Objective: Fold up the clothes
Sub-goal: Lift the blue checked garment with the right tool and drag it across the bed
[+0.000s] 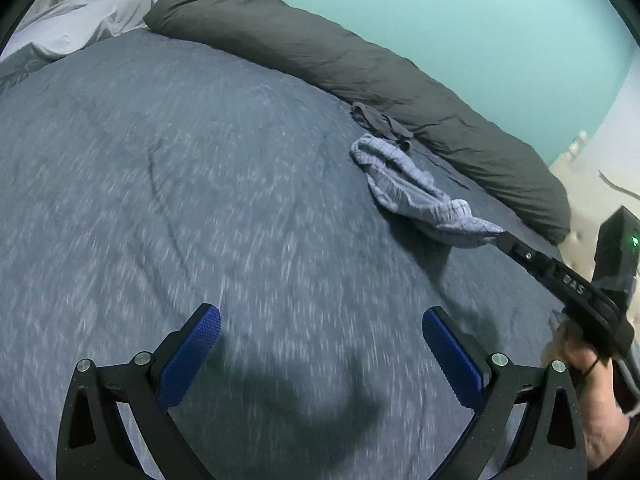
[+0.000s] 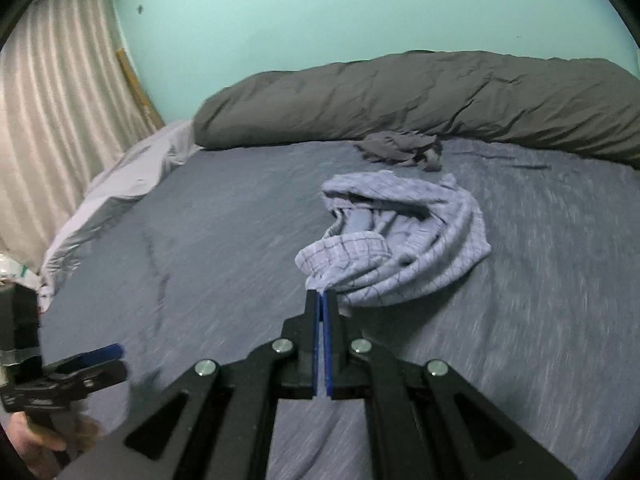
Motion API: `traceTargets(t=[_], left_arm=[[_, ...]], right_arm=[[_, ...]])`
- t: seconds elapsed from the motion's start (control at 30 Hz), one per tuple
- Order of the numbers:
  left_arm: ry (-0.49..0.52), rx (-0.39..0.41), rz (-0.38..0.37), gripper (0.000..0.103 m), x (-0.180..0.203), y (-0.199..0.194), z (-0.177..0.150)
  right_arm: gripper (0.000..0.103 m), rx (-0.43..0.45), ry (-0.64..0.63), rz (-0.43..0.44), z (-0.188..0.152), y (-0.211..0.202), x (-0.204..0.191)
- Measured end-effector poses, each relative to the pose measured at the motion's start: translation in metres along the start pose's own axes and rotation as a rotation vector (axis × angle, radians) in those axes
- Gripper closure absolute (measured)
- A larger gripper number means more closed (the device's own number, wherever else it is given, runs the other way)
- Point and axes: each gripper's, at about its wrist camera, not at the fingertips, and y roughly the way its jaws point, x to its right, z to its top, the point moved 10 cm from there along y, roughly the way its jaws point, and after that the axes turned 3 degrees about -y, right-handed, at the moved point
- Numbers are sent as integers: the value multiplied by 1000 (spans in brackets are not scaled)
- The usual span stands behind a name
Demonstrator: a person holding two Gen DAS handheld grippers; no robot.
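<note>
Right tool (image 2: 322, 294): jaws closed tight, the blue pads pinching a corner of the shorts; black frame with round silver pivot pins.
Left tool (image 1: 321, 320): jaws spread wide, holding nothing, above bare bed cover; blue pads (image 1: 192, 354) have a fine ribbed grip texture.
Shorts (image 2: 404, 236): light blue-grey cloth with a thin dark check, soft and crumpled in a loose heap, one cuff rolled up. They lie on the bed towards the long pillow, and the pinched corner is lifted off the cover.
Dark garment (image 2: 400, 148): small grey bundle, wrinkled, just beyond the shorts and touching the foot of the pillow.
Pillow (image 2: 440, 96): long, dark grey, bolster-shaped, creased all over, lying along the far edge of the bed against the wall.
Bed (image 1: 200, 180): covered by a blue-grey heathered cover with pale flecks, mostly smooth, with one long faint crease.
Sheet (image 2: 120, 184): pale grey, slightly shiny, bunched at the bed's far left corner.
Wall (image 2: 320, 12): flat pale turquoise, with two small dark marks.
Curtain (image 2: 52, 112): off-white, hanging in vertical pleats at the left.
Hand (image 1: 580, 354): grips the right tool's handle at the frame's right edge.
</note>
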Motion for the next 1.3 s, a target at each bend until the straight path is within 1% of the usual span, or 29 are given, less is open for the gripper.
traceTargets(t=[0.1, 0.2, 0.37, 0.63, 0.83, 1.03, 1.1, 1.2, 1.3], left_arm=[[10, 8, -13, 0, 3, -12, -18], [27, 28, -15, 0, 7, -25, -29], [22, 48, -26, 0, 12, -56, -48], [54, 12, -30, 0, 26, -115, -96], [55, 6, -33, 0, 24, -151, -127], [65, -20, -39, 0, 20, -161, -158], [71, -30, -40, 0, 19, -164, -170], [80, -41, -44, 0, 18, -164, -184], [79, -51, -52, 0, 14, -159, -190]], right_arm=[[102, 27, 30, 36, -18, -23, -18], [102, 53, 48, 58, -32, -46, -31], [102, 78, 73, 58, -59, -87, -44], [102, 81, 129, 35, -117, -165, -74], [102, 92, 171, 59, -151, -211, -98], [102, 93, 177, 76, -191, -238, -118], [102, 77, 176, 89, -207, -243, -127], [102, 64, 154, 105, -228, -245, -140], [102, 49, 157, 117, -246, -239, -145]])
